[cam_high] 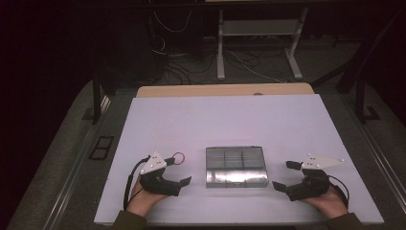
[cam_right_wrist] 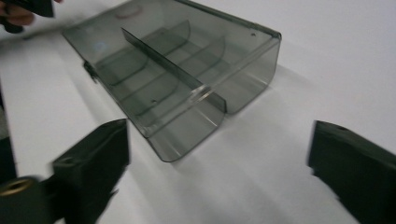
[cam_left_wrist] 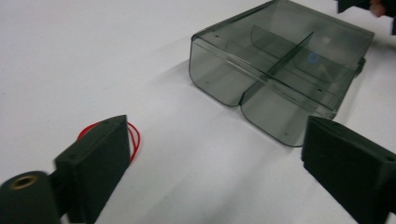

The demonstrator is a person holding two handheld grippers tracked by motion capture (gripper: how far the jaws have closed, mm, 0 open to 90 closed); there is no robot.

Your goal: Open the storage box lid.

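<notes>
Left gripper [cam_high: 181, 171]: lower left of the high view, held in a hand [cam_high: 143, 199] that comes in from the bottom edge; jaws spread wide with nothing between them.
Left gripper's own view: the two black jaws rise from the bottom corners with bare white table between them.
Red rubber band [cam_high: 178, 158]: a thin loop flat on the table, just beside the left gripper's upper jaw; in the left gripper view it lies partly hidden behind the left jaw [cam_left_wrist: 134, 140], in the lower left of the frame.
Right gripper [cam_high: 287, 174]: lower right of the high view, in the other hand [cam_high: 330, 202]; jaws wide apart, gripping nothing.
Clear box [cam_high: 235, 166]: smoky plastic with inner dividers, at the lower centre of the high view, between the two grippers and apart from both.
Box from the grippers: upper right in the left gripper view [cam_left_wrist: 280, 65], upper left to centre in the right gripper view [cam_right_wrist: 177, 70].
Table [cam_high: 225, 120]: white surface.
</notes>
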